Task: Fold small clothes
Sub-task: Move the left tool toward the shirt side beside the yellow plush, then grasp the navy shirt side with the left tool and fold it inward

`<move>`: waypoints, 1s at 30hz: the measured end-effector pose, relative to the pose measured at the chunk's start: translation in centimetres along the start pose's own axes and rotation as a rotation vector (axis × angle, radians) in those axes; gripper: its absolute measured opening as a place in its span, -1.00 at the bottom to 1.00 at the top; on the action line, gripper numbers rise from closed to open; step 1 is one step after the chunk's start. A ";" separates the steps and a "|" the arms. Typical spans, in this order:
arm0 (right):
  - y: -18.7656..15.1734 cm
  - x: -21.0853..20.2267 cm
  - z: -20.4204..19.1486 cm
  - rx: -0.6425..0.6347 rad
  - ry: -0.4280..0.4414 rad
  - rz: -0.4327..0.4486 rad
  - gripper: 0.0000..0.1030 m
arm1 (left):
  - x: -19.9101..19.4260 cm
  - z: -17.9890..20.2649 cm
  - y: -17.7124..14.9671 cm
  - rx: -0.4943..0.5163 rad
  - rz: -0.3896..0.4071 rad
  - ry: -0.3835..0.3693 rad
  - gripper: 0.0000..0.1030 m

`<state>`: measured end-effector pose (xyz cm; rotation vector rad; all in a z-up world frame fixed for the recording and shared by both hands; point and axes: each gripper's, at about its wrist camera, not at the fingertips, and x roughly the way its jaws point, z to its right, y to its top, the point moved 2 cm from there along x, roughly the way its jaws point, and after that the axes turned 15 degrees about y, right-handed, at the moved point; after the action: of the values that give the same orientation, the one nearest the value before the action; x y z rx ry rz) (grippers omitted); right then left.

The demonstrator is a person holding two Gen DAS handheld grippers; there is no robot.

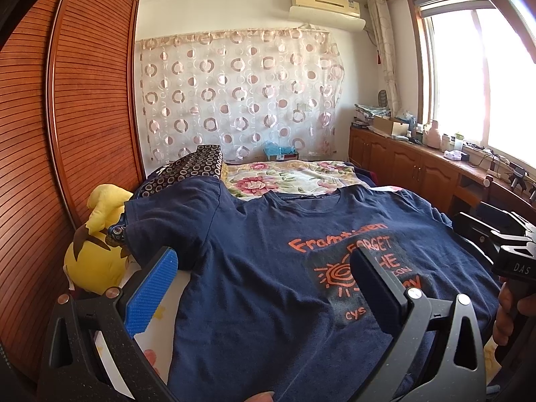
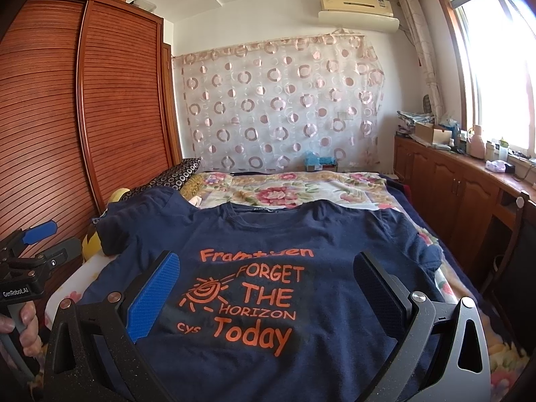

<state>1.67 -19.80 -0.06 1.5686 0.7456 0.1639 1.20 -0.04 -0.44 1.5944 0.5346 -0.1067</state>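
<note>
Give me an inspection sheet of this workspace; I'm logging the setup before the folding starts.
Surface: bed with floral quilt, mostly covered by the garment.
Job's things: navy cotton T-shirt with orange print spread flat, front up, collar away from the cameras, sleeves out, unfolded.
Clutter: yellow plush toy at the bed's left edge; dark ring-patterned pillow behind the left sleeve.
Grippers: left gripper and right gripper above the shirt, jaws open, holding nothing.
Cables: wires on the wooden counter under the window.
Surroundings: slatted wooden wardrobe, circle-patterned curtain, wall air conditioner.
</note>
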 end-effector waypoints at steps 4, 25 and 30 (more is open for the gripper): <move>-0.1 0.4 0.1 0.001 0.012 -0.016 1.00 | 0.4 0.5 -0.6 0.010 -0.021 -0.001 1.00; -0.5 3.8 0.5 -0.026 0.091 -0.140 1.00 | 7.3 -5.8 -2.5 0.025 -0.174 -0.045 0.96; 0.0 4.7 0.4 -0.019 0.127 -0.166 1.00 | 9.5 -7.4 -2.1 0.033 -0.199 -0.027 0.83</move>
<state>5.54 -17.56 -1.65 1.4805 0.9671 0.1486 6.89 9.64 -5.22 1.5667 0.6729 -0.2876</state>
